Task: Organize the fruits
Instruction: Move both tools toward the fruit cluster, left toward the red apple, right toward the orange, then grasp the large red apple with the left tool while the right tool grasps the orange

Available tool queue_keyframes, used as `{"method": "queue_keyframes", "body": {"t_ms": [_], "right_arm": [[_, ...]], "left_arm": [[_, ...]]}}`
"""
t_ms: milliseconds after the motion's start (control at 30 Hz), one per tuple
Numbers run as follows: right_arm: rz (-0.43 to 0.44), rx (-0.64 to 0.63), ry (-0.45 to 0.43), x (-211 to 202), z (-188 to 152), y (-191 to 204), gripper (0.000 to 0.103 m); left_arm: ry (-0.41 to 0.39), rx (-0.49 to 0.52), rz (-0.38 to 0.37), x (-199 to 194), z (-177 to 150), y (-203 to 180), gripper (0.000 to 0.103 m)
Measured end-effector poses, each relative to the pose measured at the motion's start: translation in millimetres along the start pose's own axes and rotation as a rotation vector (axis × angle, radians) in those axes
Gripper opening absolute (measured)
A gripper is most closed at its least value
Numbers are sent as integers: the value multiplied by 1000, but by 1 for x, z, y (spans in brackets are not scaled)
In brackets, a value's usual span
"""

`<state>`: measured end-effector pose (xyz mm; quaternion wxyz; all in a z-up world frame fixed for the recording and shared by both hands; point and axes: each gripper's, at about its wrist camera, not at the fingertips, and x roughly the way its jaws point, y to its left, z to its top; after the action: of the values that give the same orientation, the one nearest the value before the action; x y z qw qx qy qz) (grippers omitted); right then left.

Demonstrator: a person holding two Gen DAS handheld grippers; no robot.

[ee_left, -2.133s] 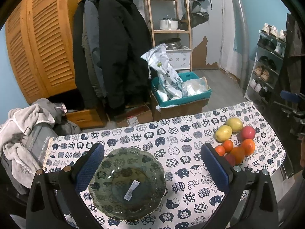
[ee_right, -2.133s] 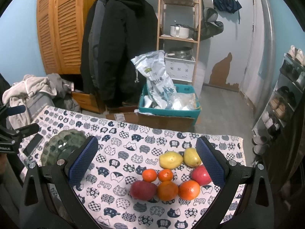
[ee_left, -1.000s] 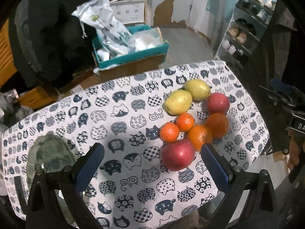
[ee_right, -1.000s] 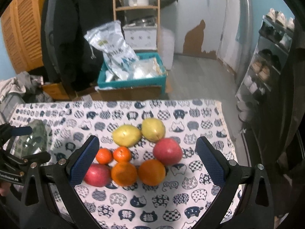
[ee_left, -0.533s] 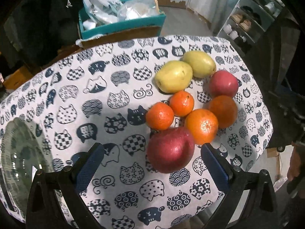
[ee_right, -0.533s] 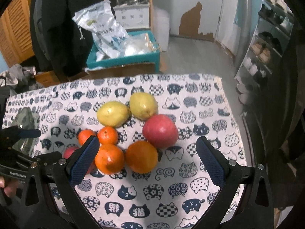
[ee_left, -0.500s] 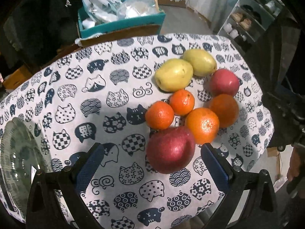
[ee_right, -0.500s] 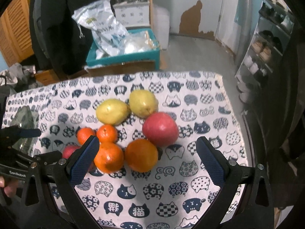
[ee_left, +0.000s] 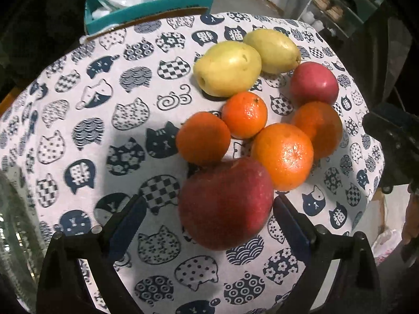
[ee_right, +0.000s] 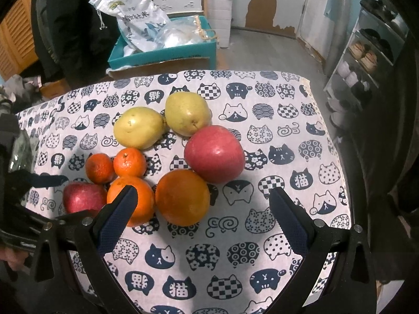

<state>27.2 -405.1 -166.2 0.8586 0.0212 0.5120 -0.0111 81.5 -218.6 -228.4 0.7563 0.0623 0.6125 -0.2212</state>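
red apple [ee_left: 225, 204] now between lowered left tool's [ee_left: 207, 219] closing jaws.

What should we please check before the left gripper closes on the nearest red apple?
1. Left gripper open, jaws just closing slightly: ok.
2. Red apple between its fingers, pads not pressing yet: ok.
3. Apple clear of neighbours: not ok, the orange and a mandarin sit against it.
4. Glass bowl free to receive fruit: cannot tell, mostly cut off.
5. Right gripper open, apart from that apple: ok.
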Motion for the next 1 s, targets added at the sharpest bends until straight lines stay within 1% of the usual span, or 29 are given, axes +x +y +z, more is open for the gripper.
{"method": "queue_keyframes", "body": {"t_ms": [33,133,200,233,467,600,867,1000], "right_arm": [[-1,1,2,1,1,0,100],[0,6,11,4,0,-3,100],[3,11,18,7,0,-4,100],[4,13,22,9,0,-5,100],[14,33,50,23,2,-8,100],[26,55,76,34,3,-9,100],[45,75,125,57,6,-5,100],[61,95,155,69,5,-5,96]], "left_arm": [[-1,0,-4,1,0,0,98],[-1,32,-22,6,0,-5,90],[17,59,-38,13,0,-9,78],[27,65,-45,16,0,-10,76],[14,81,-39,19,-1,-13,75],[0,99,-13,18,-2,-14,75],[-40,97,-17,2,-5,-7,75],[-66,103,-13,-6,-7,-6,75]]}}
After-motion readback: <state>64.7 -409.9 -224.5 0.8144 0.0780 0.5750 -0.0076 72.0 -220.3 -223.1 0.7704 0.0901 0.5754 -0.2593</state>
